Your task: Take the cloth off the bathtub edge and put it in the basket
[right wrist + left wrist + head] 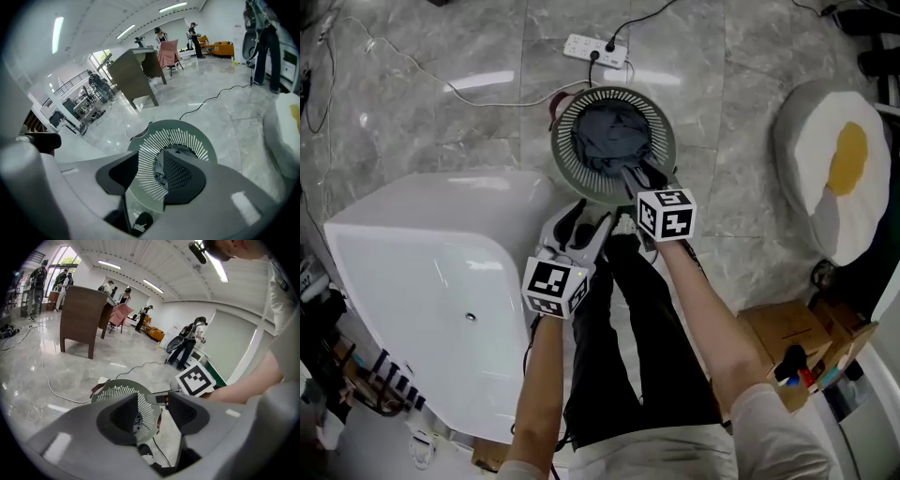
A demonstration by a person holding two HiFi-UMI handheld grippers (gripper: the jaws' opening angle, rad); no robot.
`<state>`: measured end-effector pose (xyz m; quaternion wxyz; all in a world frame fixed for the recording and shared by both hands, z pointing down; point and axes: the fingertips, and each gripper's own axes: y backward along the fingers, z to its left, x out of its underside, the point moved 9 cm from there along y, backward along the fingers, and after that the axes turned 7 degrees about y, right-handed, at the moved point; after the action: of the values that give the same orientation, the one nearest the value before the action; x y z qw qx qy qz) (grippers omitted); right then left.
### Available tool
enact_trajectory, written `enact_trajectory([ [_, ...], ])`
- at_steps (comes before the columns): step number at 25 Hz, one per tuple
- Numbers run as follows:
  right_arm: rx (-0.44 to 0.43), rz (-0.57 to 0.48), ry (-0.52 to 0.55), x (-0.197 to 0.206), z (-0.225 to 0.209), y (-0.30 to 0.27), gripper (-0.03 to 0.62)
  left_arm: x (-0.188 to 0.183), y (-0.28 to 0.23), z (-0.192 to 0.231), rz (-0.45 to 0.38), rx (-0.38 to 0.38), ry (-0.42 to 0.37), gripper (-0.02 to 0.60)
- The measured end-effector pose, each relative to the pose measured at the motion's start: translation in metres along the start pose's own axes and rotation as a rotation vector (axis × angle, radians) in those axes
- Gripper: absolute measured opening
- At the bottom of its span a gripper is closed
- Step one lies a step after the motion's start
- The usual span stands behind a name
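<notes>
Item: cloth (609, 136), dark grey, one piece, crumpled in a loose heap. Location: inside the round slatted basket (565, 141), which stands on the marble floor just beyond the corner of the white bathtub (412, 272). No cloth shows on the tub edge, so the transfer appears done. Handling, judged by look: soft and limp, probably light, with no stiffness. It would sag and trail from any single hold, and it seems neither fragile nor slippery. Best hold: a raised fold at the top of the heap, pinched deep so that several layers lie between the pads. A thin edge could slide out. Left gripper (586, 225): near the tub corner on the near side of the basket, jaws partly apart. Only the basket slats show through the gap, so nothing is held. Right gripper (643, 178): over the near rim of the basket, jaws standing a little apart. The cloth is visible beyond them, down in the basket, and the pads press on nothing. Adjacent: a power strip (596, 49) with its cable on the floor past the basket, clear of both grippers.
</notes>
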<state>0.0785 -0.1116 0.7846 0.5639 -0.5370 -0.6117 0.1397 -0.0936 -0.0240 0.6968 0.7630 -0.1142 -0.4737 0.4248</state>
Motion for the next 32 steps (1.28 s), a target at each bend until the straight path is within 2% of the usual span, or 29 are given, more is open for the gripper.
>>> enact_trajectory([
  [7,0.024,-0.082,-0.044,0.004,0.027,0.073,0.143,-0.001,0.017,-0.021,0.034,0.055,-0.09,0.253],
  [17,0.078,-0.127,-0.094,0.004,0.087,0.206,0.155,-0.016,0.085,-0.067,0.082,0.104,-0.179,0.253],
  [22,0.102,-0.133,-0.091,0.012,0.125,0.27,0.155,-0.018,0.13,-0.089,0.1,0.111,-0.155,0.253],
  [26,0.105,-0.158,-0.093,0.012,0.15,0.306,0.155,-0.032,0.161,-0.111,0.055,0.127,-0.138,0.253],
  [32,0.087,-0.246,-0.026,0.0,0.19,0.348,0.155,-0.045,0.203,-0.136,-0.014,0.127,-0.113,0.253],
])
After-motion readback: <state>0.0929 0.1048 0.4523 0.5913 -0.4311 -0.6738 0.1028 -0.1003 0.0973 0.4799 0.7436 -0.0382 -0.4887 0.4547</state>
